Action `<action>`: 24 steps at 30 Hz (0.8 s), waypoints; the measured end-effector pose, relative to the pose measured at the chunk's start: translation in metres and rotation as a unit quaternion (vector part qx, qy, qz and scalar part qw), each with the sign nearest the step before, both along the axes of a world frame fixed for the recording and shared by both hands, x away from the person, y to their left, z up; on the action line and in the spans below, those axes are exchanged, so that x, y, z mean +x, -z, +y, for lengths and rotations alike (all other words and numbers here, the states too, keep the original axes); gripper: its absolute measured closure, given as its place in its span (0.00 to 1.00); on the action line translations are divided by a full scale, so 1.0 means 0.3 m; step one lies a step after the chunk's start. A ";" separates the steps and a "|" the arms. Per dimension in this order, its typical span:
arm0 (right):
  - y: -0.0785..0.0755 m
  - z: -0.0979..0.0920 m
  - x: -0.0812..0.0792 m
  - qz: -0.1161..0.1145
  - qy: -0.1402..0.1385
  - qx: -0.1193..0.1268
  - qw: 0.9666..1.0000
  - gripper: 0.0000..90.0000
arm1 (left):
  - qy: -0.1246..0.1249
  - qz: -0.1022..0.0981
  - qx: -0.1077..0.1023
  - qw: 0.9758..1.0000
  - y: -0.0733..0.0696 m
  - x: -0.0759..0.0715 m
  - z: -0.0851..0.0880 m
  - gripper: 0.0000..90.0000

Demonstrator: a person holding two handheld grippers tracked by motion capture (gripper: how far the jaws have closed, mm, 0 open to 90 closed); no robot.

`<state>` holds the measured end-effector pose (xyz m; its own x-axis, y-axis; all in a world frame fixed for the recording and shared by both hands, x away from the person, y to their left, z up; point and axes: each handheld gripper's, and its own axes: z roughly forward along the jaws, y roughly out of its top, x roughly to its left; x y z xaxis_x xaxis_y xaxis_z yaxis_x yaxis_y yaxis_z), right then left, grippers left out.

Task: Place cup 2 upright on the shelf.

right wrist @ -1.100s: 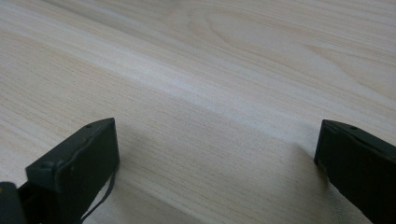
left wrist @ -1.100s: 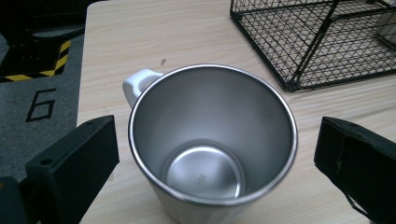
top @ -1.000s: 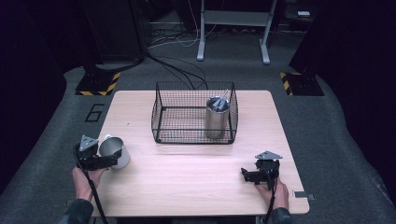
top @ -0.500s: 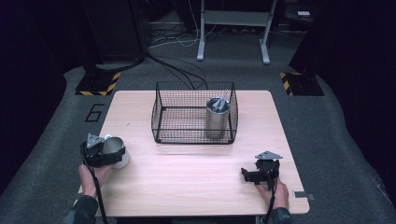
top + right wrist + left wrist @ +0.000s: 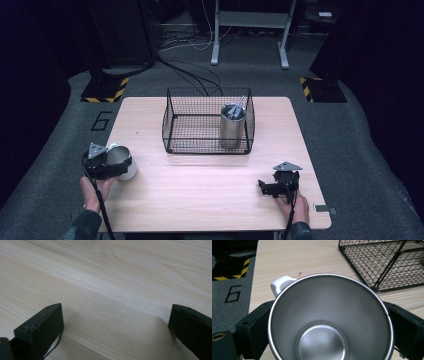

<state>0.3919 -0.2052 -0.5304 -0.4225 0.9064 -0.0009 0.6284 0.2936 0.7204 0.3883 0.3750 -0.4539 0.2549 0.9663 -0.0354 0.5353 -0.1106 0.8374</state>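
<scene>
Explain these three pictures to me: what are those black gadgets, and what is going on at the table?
No robot here: a person sits at a wooden table with a hand-held gripper in each hand, a clamp with two black jaws. The high view looks down from above. The other two pictures come from small cameras riding on the grippers, looking along their jaws.

The left hand-held gripper has its jaws on either side of a steel mug with a white handle; its camera looks straight into the empty mug. The right hand-held gripper rests near the table's front edge, jaws wide apart over bare wood.

Farther back stands a black wire basket, holding a tall steel tumbler upright in its right end.
</scene>
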 end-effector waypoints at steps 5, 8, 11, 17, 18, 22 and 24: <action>0.000 0.000 -0.001 0.000 0.001 0.000 1.000 0.00 | 0.017 -0.001 0.003 1.000 -0.048 -0.014 -0.016 0.07; 0.000 0.000 -0.001 0.000 0.001 0.000 1.000 0.00 | 0.025 -0.004 0.005 1.000 -0.075 -0.015 -0.028 0.07; 0.000 0.001 -0.001 0.000 0.003 0.000 1.000 0.00 | 0.036 -0.013 0.008 0.999 -0.106 -0.019 -0.046 0.07; 0.000 0.004 -0.005 0.002 0.009 0.002 1.000 0.00 | 0.051 -0.022 0.006 0.998 -0.159 -0.021 -0.072 0.07; 0.000 0.004 -0.005 0.002 0.009 0.002 1.000 0.00 | 0.055 -0.020 0.007 0.998 -0.165 -0.021 -0.075 0.07; 0.000 -0.002 -0.005 0.001 -0.002 -0.002 1.000 0.00 | 0.065 -0.022 0.011 0.998 -0.192 -0.022 -0.093 0.07; -0.001 -0.003 -0.005 0.001 -0.003 -0.002 1.000 0.00 | 0.068 -0.025 0.010 0.997 -0.200 -0.022 -0.099 0.07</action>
<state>0.3905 -0.2063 -0.5302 -0.4274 0.9041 -0.0026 0.6285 0.2992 0.7180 0.3816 0.3452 -0.3939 0.3852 0.9228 -0.0008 0.4715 -0.1960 0.8598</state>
